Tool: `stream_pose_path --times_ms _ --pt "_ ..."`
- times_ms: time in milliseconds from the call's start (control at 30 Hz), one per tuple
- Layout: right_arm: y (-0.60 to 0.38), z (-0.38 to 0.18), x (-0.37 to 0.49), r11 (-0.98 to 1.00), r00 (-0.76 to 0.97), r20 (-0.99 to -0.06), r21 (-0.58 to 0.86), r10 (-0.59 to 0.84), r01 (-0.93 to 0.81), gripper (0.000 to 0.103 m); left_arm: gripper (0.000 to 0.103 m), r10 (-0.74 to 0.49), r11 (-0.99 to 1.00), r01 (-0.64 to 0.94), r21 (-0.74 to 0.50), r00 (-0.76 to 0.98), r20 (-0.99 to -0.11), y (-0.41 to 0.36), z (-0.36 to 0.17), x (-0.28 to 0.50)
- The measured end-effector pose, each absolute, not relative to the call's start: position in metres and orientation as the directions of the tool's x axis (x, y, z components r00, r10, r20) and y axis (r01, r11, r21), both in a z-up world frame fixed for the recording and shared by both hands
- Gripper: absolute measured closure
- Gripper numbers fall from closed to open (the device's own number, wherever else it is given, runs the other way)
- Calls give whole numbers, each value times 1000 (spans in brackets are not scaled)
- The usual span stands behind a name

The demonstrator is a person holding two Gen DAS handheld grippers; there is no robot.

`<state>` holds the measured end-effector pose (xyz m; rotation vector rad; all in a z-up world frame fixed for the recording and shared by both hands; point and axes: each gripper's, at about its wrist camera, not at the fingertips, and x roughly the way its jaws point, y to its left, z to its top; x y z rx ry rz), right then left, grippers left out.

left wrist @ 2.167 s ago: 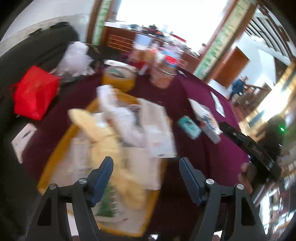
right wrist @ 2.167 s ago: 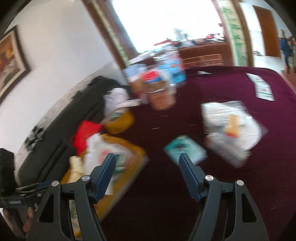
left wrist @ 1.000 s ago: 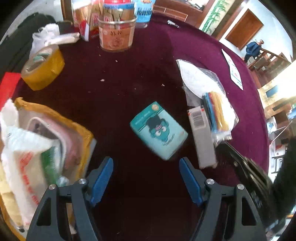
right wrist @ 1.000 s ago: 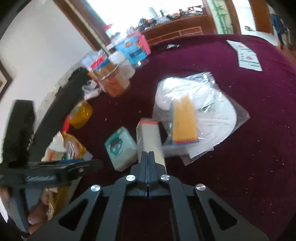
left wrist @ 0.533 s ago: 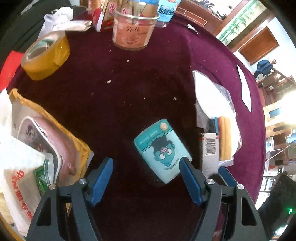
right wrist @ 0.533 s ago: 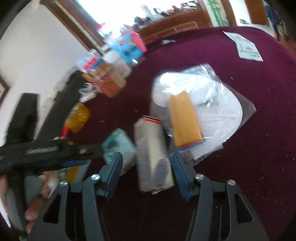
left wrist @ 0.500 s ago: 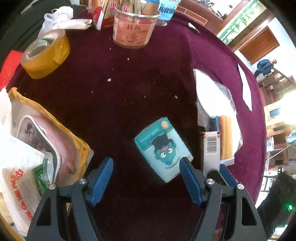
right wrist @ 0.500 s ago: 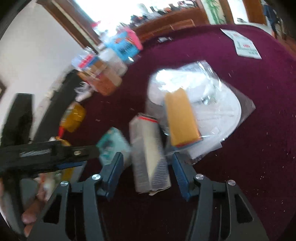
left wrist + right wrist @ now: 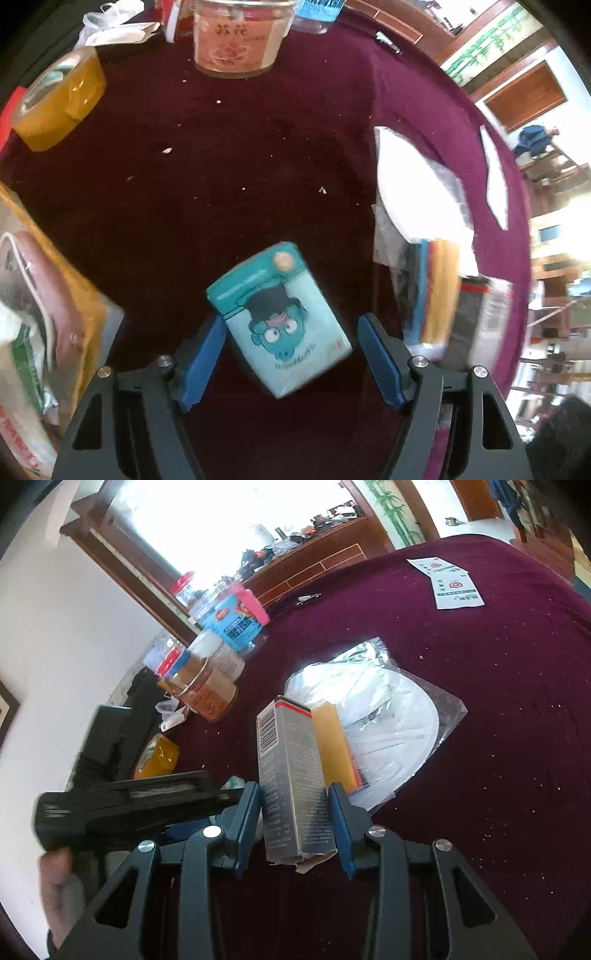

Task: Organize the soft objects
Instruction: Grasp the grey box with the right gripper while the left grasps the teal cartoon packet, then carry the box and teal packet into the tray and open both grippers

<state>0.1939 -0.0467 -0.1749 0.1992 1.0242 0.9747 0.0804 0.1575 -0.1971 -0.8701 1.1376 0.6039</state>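
A teal tissue pack (image 9: 280,317) with a cartoon face lies on the maroon tablecloth (image 9: 240,166). My left gripper (image 9: 290,325) points down over it, open, one blue finger on each side and a gap to the right finger. A tall grey box (image 9: 291,775) sits between the fingers of my right gripper (image 9: 293,792). Its jaws are closing and both pads lie against the box's sides. Beside the box are an orange-yellow pack (image 9: 332,742) and a clear bag of white masks (image 9: 376,716). In the left wrist view the grey box (image 9: 480,310) is a blur at the right.
A yellow tape roll (image 9: 55,107) and a jar (image 9: 236,40) stand at the back. A yellow tray (image 9: 92,306) with packets fills the left edge. Paper slips (image 9: 450,583) lie far right. A hand (image 9: 55,882) holds the left gripper's body at the right view's left side.
The left gripper has come down closer over the tissue pack. The right jaws, shut a second ago, opened around the grey box and have narrowed onto it.
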Motion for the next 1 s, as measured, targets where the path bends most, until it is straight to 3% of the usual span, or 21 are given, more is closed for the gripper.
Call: stream_pose_path --times_ms 100,167,267,500,700,1000 --pt "-45 -173 190 599 181 -639 530 747 -601 66 26 32 539 -816 -208 267 -963 154 -206 94" --pt "-45 -173 189 603 185 -643 522 743 -603 66 37 85 554 -817 -163 250 -965 146 -206 98" --pt "-46 -172 190 596 185 -634 530 751 -603 66 45 132 597 -795 -108 230 -964 138 -206 96" --pt "-43 -172 186 588 177 -638 519 750 -620 66 39 122 609 -781 -137 262 -957 142 -205 76" --pt "-42 -173 188 586 175 -638 519 750 -623 66 64 196 672 -740 -35 222 -955 125 -205 85" --pt "-42 -166 179 562 193 -614 492 765 -665 66 76 -7 685 -688 -239 322 -947 107 -193 30"
